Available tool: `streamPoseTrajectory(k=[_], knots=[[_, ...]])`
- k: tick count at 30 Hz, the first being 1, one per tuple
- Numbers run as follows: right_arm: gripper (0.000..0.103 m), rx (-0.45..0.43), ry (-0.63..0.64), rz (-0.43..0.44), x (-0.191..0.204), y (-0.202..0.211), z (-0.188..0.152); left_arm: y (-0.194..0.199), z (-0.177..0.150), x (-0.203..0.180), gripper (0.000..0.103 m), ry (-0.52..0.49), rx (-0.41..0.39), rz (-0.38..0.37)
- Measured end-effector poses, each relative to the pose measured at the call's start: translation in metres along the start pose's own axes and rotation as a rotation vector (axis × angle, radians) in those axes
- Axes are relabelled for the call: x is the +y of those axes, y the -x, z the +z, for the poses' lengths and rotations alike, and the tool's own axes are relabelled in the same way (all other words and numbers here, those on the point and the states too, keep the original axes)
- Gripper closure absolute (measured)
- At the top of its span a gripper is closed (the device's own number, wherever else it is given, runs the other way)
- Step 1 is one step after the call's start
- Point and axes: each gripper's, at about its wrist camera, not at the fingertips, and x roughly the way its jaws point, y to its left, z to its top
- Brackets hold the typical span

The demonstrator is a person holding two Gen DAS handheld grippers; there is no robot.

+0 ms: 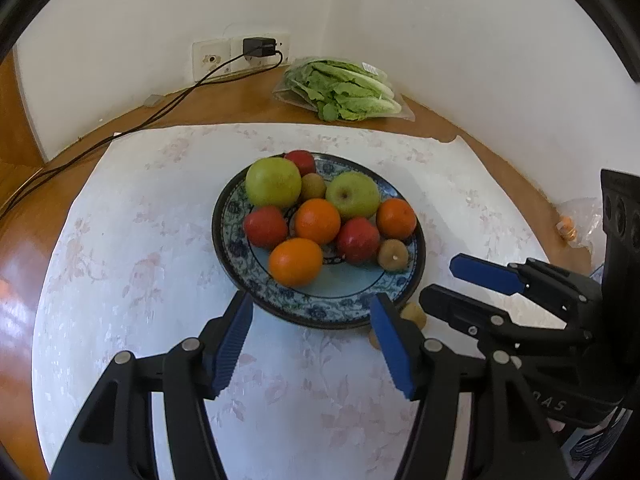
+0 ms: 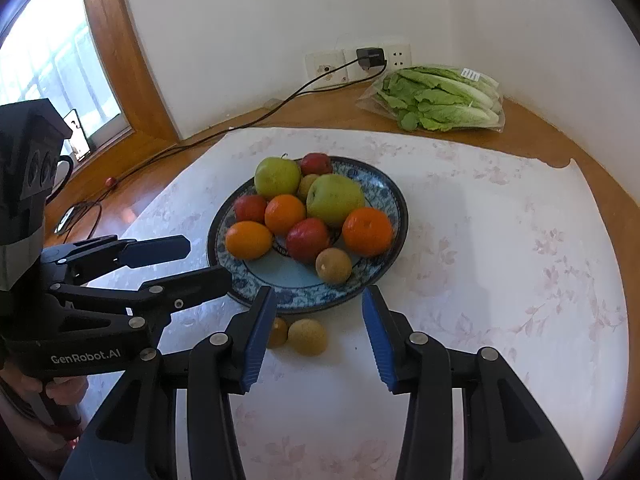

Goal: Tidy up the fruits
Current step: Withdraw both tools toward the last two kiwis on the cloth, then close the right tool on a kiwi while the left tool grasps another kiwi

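- The left gripper (image 1: 312, 344) has its jaws parted with nothing between the blue pads; through the gap only the tablecloth (image 1: 120, 280) and the near rim of the plate (image 1: 320, 314) show.
- The right gripper (image 2: 320, 338) is likewise released and empty, its jaws parted less widely than the left's.
- Directly ahead of the right gripper's jaws, just short of the plate's near rim, two small brown kiwi-like fruits lie on the cloth: the larger loose fruit (image 2: 307, 337) sits almost centred in the gap, and the smaller loose fruit (image 2: 279, 332) is just beside the left pad, partly hidden by it.
- The two loose fruits touch or nearly touch each other; I cannot tell which.
- The larger one is close to round, slightly wider side to side, so its long axis lies across the jaws' line of approach.
- From the left wrist view the same pair sits off to the right, mostly hidden behind the left gripper's right finger, so the right hand looks nearer and better lined up.
- The plate holds the rest: two green apples (image 1: 273, 182), red apples (image 1: 265, 227), three oranges (image 1: 295, 262) and two more brown fruits, piled toward the far side and leaving a bare patch by the near rim.
- My judgement: the coming move is a short forward and downward reach by the right hand onto the larger loose fruit.
- A bag of lettuce (image 2: 436, 98) lies well apart near the wall.
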Motion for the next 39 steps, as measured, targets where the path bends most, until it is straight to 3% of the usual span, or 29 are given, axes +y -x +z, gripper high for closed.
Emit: streamPoseTrajectory(k=[26,29,34,39], knots=[[0.058,0.052,0.014,0.001,0.009,-0.014,-0.017,-0.002,-0.022,0.017,0.038,0.052,0.028,0.004],[0.059,0.047,0.001,0.018,0.007,-0.013,-0.017,-0.001,-0.022,0.017,0.038,0.051,0.028,0.004],[0.071,0.059,0.002,0.008,0.003,-0.014,-0.019,-0.001,-0.023,0.018,0.038,0.051,0.030,0.002],[0.073,0.059,0.010,0.015,0.003,-0.019,-0.017,-0.001,-0.023,0.015,0.038,0.044,0.032,0.000]])
